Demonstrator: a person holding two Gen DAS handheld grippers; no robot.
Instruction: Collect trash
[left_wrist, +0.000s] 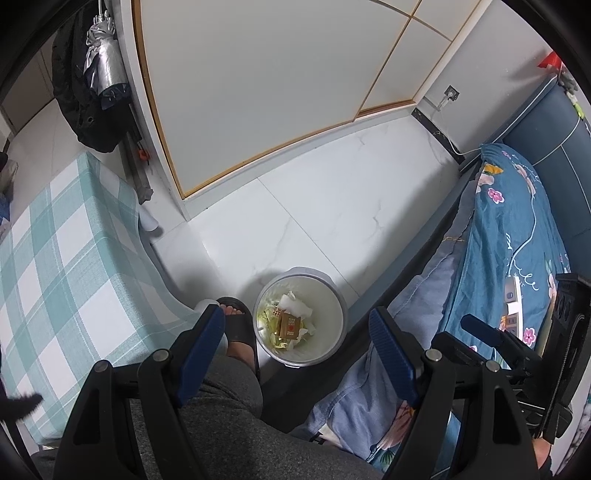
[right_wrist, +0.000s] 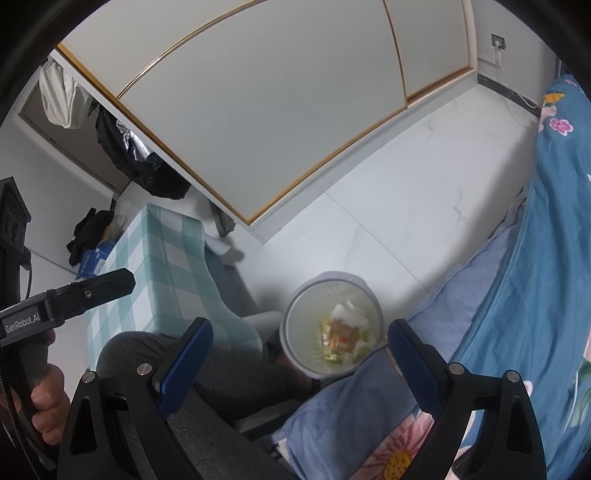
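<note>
Both hand-held grippers, left (left_wrist: 297, 334) and right (right_wrist: 299, 345), wide, empty, above trash bin (left_wrist: 341, 317) rim.

bin contents (right_wrist: 343, 332) blurred, foot (left_wrist: 236, 325) partly hidden

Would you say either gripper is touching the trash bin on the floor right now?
Apart. In the left wrist view, the left gripper hangs open well above the trash bin; the right wrist view shows the right gripper open and empty above it too.
</note>
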